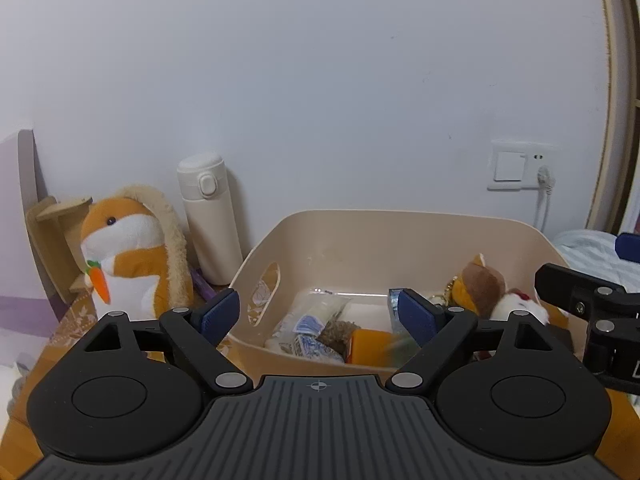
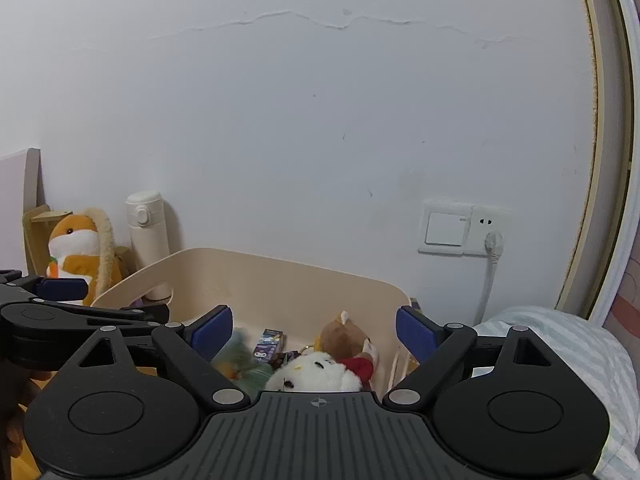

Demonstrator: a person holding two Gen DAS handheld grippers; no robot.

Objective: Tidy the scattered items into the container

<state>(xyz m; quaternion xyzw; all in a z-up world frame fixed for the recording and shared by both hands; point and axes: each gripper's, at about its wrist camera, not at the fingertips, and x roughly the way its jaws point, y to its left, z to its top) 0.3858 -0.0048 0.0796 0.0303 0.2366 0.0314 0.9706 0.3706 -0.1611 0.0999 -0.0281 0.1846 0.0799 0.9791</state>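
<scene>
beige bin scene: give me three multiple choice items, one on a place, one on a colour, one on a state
1. Where does the white flask stand?
A. inside the beige bin
B. outside the bin, between it and the orange plush toy
C. on the bed

2. What colour are the pads of the left hand-held gripper?
A. red
B. blue
C. green

3. How does the right hand-held gripper stand?
A. open, holding nothing
B. shut on the white plush
C. shut on the flask

Answers: 1 B, it stands by the wall left of the bin; 2 B, both pads show blue; 3 A, the fingers stand wide apart over the bin.
</scene>
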